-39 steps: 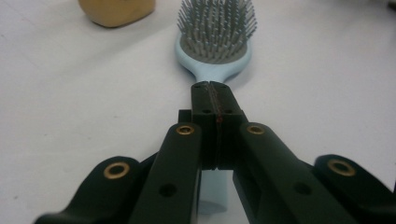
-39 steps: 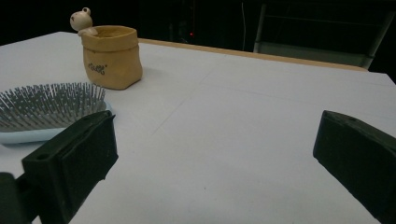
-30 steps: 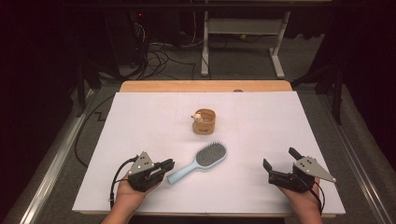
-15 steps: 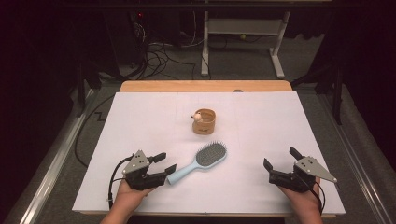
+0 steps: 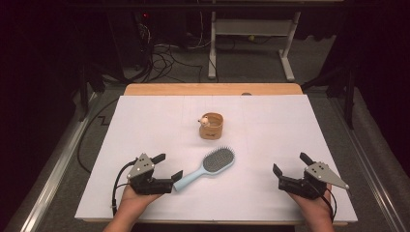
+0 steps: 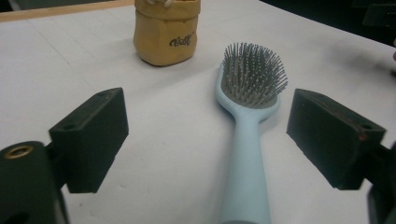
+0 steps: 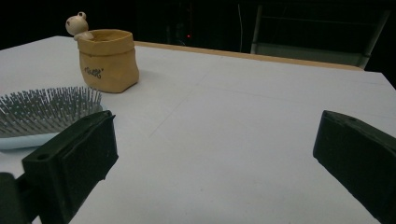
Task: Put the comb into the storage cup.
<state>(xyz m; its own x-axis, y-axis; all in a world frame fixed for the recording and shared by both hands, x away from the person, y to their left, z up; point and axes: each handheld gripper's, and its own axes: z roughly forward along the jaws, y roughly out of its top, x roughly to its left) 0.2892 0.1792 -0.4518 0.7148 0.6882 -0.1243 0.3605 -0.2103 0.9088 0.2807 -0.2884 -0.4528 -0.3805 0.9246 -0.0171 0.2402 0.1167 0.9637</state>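
The left hand-held gripper [image 5: 167, 166] has just been opening; its jaws stand wide around the hairbrush [image 6: 247, 140] handle, gripping nothing. The brush lies flat on the desk [image 5: 145, 121]. Closing off-centre could skid it sideways.

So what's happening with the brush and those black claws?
A person sits at a white table with a claw in each hand. The left claw has just been opening; the light blue hairbrush lies flat with its handle between the jaws, not pinched. The right claw rests open, off to the side, holding nothing. A little tan pot stands behind the brush.
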